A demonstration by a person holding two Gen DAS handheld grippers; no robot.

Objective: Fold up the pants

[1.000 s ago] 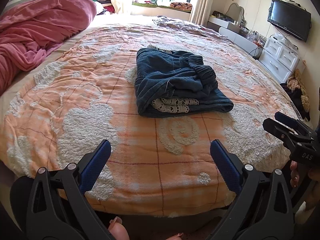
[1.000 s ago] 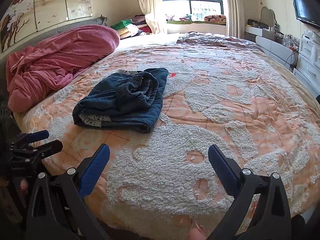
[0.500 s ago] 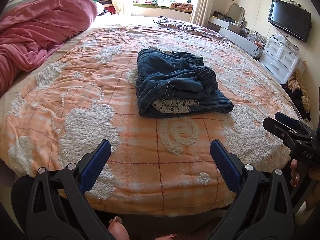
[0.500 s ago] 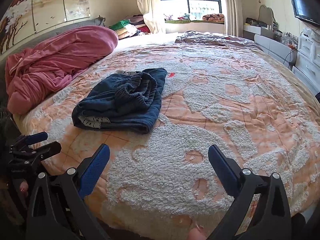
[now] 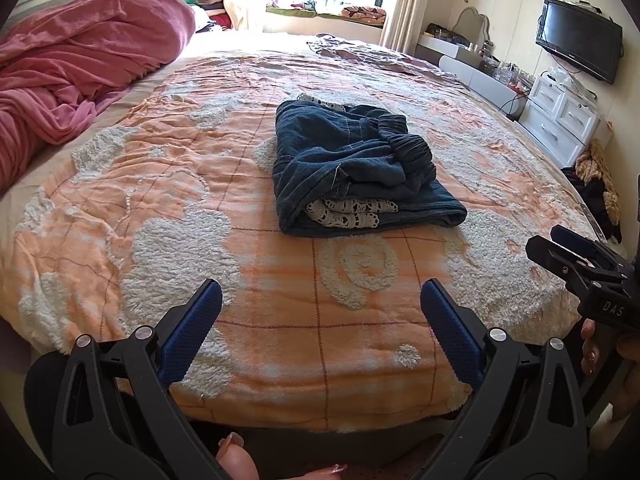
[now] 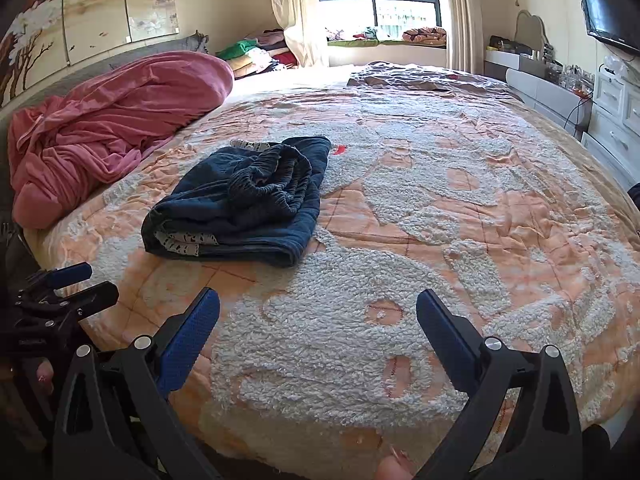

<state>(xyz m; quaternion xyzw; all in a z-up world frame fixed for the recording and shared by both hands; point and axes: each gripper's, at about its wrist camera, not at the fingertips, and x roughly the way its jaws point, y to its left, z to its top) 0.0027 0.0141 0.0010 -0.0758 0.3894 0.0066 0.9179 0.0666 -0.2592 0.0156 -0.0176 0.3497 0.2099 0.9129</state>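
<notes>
The dark blue pants lie folded in a thick bundle on the orange and white bedspread, white lace trim showing at the near edge. They also show in the right wrist view. My left gripper is open and empty, held back near the bed's front edge, well short of the pants. My right gripper is open and empty, over the bed's near edge, to the right of the pants. Each gripper shows at the edge of the other's view: the right gripper and the left gripper.
A pink blanket is heaped at the left of the bed. A brown quilt lies at the far end. White drawers and a wall TV stand to the right. Clothes lie on the floor by the drawers.
Both views have shifted only slightly. The pants lie unchanged and both grippers stay open.
</notes>
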